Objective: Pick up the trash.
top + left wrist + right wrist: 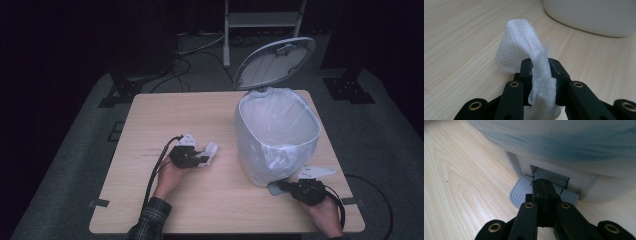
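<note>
The left claw [541, 65] is gripping a crumpled white tissue [524, 47] between its closed jaws, low over the tabletop [200, 107] and a little to the left of the white pedal bin [276, 135]; in the high view the tissue [210, 151] is poking out past the claw [202, 159] toward the bin. The right claw [543, 187], jaws fully together with nothing between them, is pressing its tip down on the grey pedal [520, 188] at the foot of the bin, and the lid [275, 62] is standing tilted up and back, leaving the bag-lined mouth of the bin exposed. Judging by this, the pick-up is looking done and the bin is being held ready, so roughly the first half of the job seems finished. What is remaining, as far as one can tell, is lifting the tissue up over the rim, letting it drop into the liner, and then easing off the pedal so the lid is coming down again.
</note>
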### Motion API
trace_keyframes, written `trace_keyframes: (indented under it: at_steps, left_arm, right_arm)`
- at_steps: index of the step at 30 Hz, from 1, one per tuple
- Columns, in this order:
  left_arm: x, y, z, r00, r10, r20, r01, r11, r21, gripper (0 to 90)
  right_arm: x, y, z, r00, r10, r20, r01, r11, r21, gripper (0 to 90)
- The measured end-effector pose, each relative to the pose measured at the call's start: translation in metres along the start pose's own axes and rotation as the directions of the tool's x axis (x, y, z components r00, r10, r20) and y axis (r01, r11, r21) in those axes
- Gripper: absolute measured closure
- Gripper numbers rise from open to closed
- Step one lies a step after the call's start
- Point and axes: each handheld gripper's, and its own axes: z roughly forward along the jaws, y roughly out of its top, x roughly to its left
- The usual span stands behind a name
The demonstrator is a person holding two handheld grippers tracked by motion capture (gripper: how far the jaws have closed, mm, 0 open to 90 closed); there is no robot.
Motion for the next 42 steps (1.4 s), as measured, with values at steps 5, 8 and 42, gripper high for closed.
trace_keyframes:
  at_steps: [5, 8, 42]
  left_arm:
    - [-0.001, 0.003, -0.007, 0.9999, -0.001, 0.012, 0.001, 1.0, -0.009, 75.6]
    - [-0.003, 0.007, -0.013, 0.9998, -0.004, 0.021, 0.004, 0.9996, -0.028, 75.6]
    - [-0.025, 0.05, -0.063, 0.9933, 0.045, 0.106, -0.029, 0.9881, -0.151, 76.6]
  right_arm:
    - [0.0, 0.0, 0.0, 1.0, 0.0, -0.001, 0.0, 1.0, -0.001, 90.0]
    - [0.0, 0.0, 0.0, 1.0, 0.0, -0.001, 0.0, 1.0, -0.001, 90.0]
    - [0.0, 0.0, 0.0, 1.0, 0.0, -0.002, 0.0, 1.0, -0.001, 90.0]
